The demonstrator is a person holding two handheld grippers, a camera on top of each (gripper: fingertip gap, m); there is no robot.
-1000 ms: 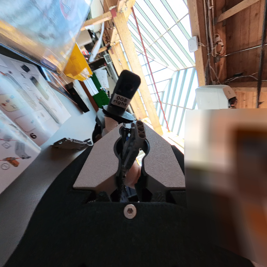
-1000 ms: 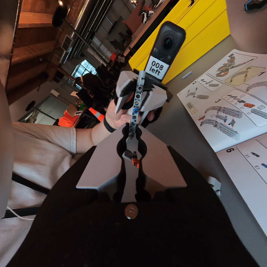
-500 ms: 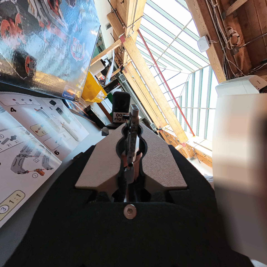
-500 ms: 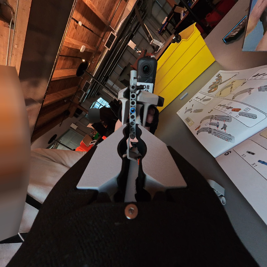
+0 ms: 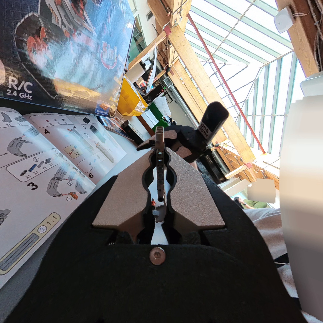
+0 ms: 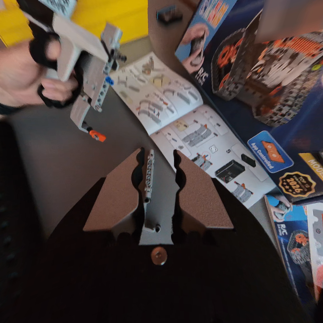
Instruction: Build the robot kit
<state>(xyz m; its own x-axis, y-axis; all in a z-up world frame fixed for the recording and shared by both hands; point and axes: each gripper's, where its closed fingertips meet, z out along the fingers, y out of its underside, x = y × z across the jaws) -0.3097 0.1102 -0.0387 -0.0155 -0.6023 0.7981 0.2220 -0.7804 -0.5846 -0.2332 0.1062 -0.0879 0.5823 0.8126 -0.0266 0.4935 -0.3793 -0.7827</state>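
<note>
Left gripper: the left gripper [image 5: 160, 153] is seen pressed together on a long grey perforated plastic building beam [image 5: 160, 167], which is pinched between its tan fingers [image 5: 129, 188] and reaches past their tips.
Held assembly: in the right wrist view the left gripper [image 6: 97, 73] and its beam [image 6: 103, 87] are blurred; a blue pin [image 6: 109, 80] is seen in the beam's side and a small orange connector piece [image 6: 97, 135] at its lower end. The same orange piece [image 5: 153, 203] is seen deep between the left fingers.
Right gripper: the right gripper [image 6: 158, 153] is held spread, its fingers [image 6: 117, 194] apart. A second grey perforated beam [image 6: 149, 176] is seen in the gap, close against the left-hand finger; whether it is touched or lies on the table below cannot be told.
Landmark: an open white instruction booklet [image 6: 174, 108] is laid flat on the grey table [image 6: 52, 166].
Beams relative to booklet: both are just beside the booklet's near edge, the left gripper's assembly raised above the table.
Box: a dark blue printed toy box [image 6: 262, 78] is stood just behind the booklet, also seen in the left wrist view [image 5: 61, 52] above the booklet [image 5: 43, 166].
Bin: a yellow plastic bin [image 6: 108, 19] is seen beyond the booklet's far corner.
Other gripper seen: the right gripper [image 5: 162, 139] is seen beyond the beam's tip in the left wrist view.
</note>
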